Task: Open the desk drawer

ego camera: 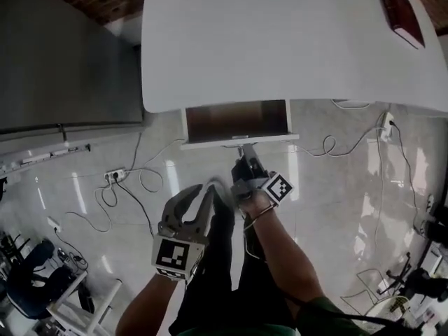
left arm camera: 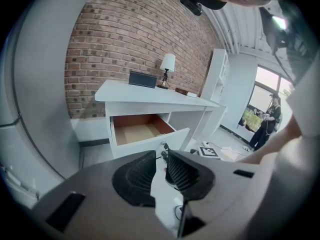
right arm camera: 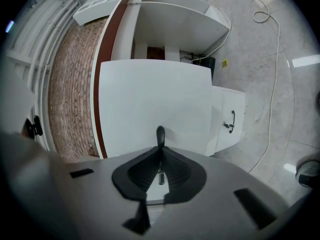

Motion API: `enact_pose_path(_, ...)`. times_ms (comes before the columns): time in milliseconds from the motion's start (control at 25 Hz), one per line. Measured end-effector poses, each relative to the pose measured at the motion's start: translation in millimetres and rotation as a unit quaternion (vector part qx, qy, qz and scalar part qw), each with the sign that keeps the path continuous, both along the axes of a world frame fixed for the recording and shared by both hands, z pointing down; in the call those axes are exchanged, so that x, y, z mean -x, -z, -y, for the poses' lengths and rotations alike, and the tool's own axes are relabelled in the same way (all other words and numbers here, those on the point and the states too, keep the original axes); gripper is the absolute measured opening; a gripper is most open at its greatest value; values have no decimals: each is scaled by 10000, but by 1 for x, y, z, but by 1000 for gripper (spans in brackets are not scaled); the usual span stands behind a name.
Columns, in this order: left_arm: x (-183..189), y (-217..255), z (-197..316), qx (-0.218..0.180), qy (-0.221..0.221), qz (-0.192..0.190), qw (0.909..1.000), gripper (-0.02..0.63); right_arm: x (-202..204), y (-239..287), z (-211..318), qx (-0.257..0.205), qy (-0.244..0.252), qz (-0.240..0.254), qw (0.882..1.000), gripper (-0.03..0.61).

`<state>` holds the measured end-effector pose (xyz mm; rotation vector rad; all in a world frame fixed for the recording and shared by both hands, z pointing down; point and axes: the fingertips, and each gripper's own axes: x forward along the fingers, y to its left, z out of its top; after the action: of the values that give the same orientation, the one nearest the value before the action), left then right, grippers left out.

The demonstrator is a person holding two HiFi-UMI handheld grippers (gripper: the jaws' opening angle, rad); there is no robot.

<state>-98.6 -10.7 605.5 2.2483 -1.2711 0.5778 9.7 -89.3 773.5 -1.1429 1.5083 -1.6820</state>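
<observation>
The white desk [ego camera: 280,40] has its drawer [ego camera: 236,120] pulled out, with the bare brown inside showing. In the right gripper view the white drawer front [right arm camera: 155,99] fills the middle, and its dark handle [right arm camera: 160,134] sticks out between the pads. My right gripper [ego camera: 245,161] is shut on that handle at the drawer's front edge. My left gripper [ego camera: 199,200] hangs lower and to the left, clear of the desk, open with nothing between its fingers. From the left gripper view the open drawer [left arm camera: 142,130] sits beyond the left gripper [left arm camera: 161,166].
A lamp [left arm camera: 167,69] and a black box [left arm camera: 142,79] stand on the desk, and a red book [ego camera: 400,9] lies at its right end. Cables [ego camera: 126,187] and a power strip [ego camera: 114,175] cross the glossy floor. A grey cabinet [ego camera: 63,54] stands at left.
</observation>
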Motion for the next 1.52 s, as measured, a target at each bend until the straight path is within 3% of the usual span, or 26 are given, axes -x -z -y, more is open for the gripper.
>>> enact_pose_path(760,2,-9,1,113,-96,66,9999,71,-1,-47,-18,578,232,-185,9979,21)
enact_pose_path(920,5,-13,2,113,-70,76,9999,71,4,-52,-12,367,218,52,9991,20)
enact_pose_path(1080,5,-14,1,140,-76,86,9998,71,1,-62,-18,607,253,-107,9978,18)
enact_pose_path(1520,2,-20,-7,389,-80,26,9992,71,2,-72,-18,510,320,-152,9981,21)
